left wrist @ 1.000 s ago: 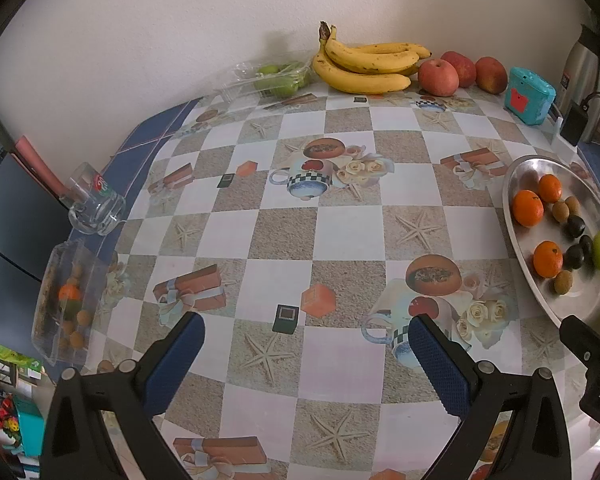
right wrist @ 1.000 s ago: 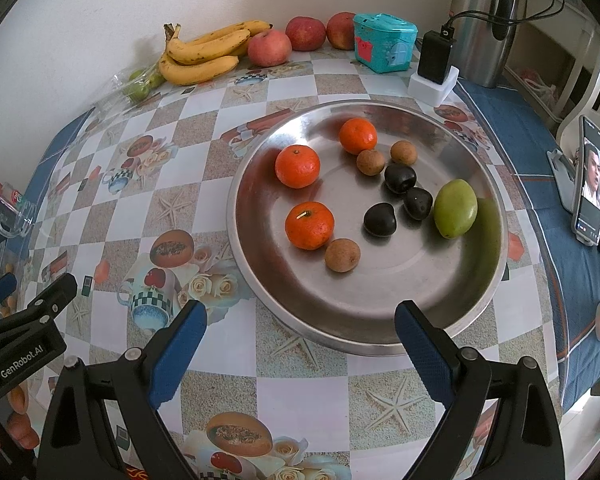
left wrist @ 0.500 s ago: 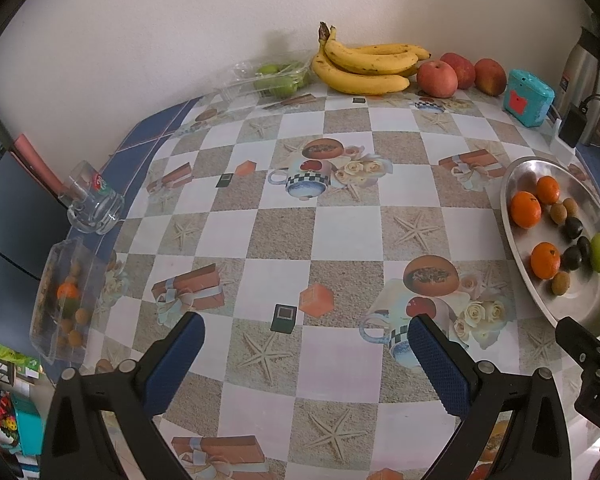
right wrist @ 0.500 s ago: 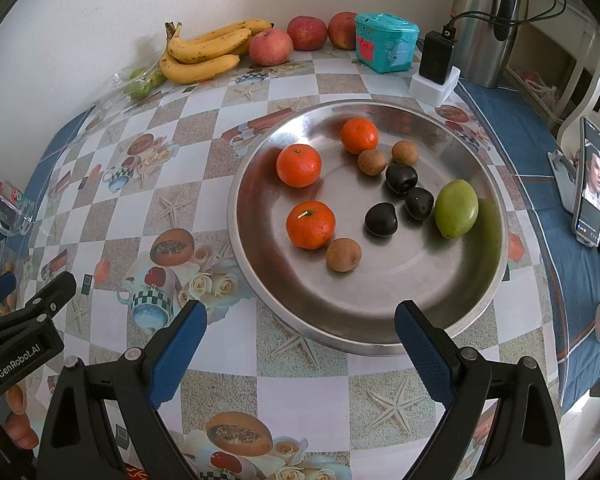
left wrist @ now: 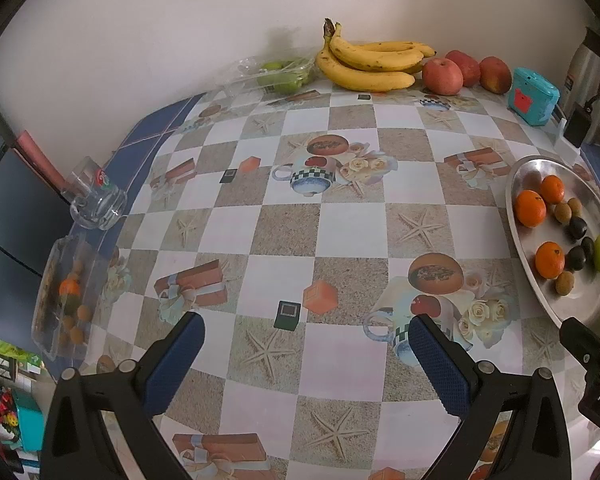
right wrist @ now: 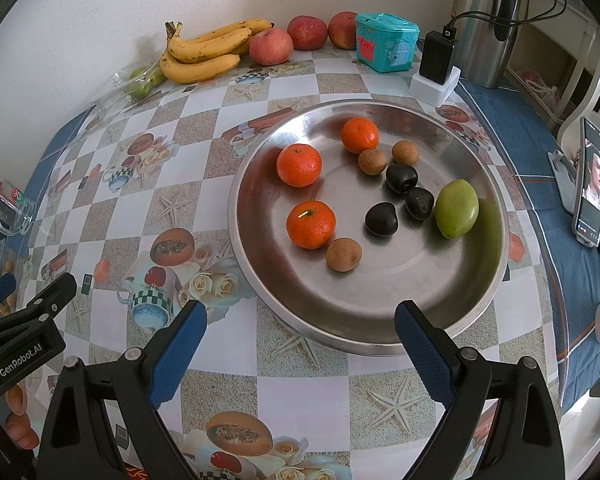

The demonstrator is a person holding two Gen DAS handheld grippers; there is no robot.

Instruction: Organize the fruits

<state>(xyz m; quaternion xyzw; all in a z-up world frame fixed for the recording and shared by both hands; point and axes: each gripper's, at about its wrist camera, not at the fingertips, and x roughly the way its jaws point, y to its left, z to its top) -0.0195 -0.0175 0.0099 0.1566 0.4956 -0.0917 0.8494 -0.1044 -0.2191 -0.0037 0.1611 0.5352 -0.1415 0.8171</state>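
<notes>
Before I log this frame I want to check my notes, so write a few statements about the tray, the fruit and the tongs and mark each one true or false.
1. The metal tray holds three oranges. True.
2. The right tongs grip an orange. False: they are open and hold nothing.
3. The bananas lie in the tray. False: they lie on the table by the wall, next to the apples.
4. One green fruit lies in the tray. True.
5. The left tongs are open. True.
</notes>
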